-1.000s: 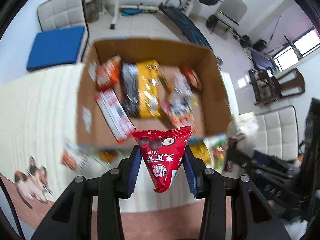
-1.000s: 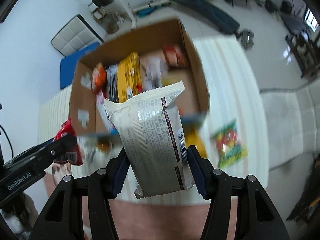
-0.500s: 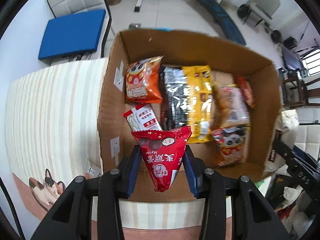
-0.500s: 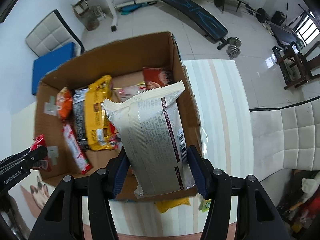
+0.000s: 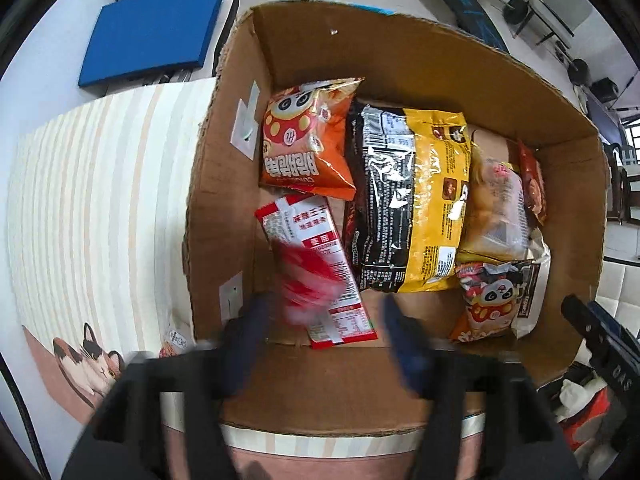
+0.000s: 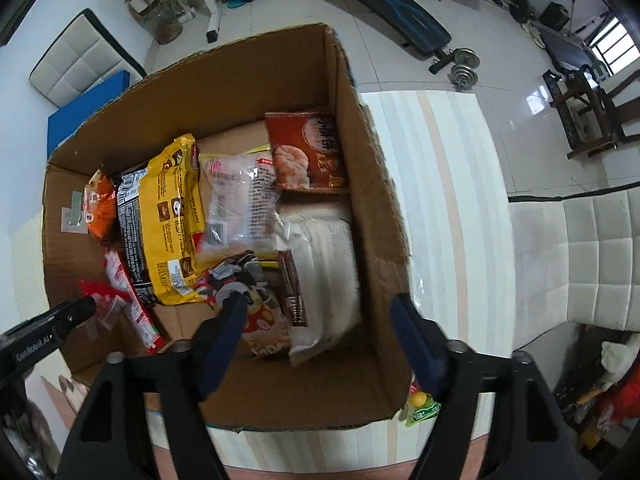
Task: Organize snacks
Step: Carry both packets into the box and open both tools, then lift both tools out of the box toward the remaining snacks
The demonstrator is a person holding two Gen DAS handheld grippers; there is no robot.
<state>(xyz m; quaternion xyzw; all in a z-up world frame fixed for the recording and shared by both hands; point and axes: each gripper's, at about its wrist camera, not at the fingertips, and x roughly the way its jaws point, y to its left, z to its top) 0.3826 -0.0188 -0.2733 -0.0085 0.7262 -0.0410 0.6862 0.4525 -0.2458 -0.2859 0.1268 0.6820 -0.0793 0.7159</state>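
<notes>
An open cardboard box sits on the striped table and holds several snack packs. My left gripper is open over the box's near left corner. A small red packet shows as a blur just below its fingers, over a red and white pack. My right gripper is open over the box's near right side. The white packet lies in the box below it, against the right wall. The left gripper's finger and the red packet show at the left of the right wrist view.
An orange pack, a black and yellow pack and a clear bun pack fill the box. A green and yellow snack lies on the table by the box's near right corner. Chairs and gym gear stand on the floor beyond.
Both grippers have opened. The red packet has left the left gripper and drops into the box. The white packet has left the right gripper and lies in the box.
</notes>
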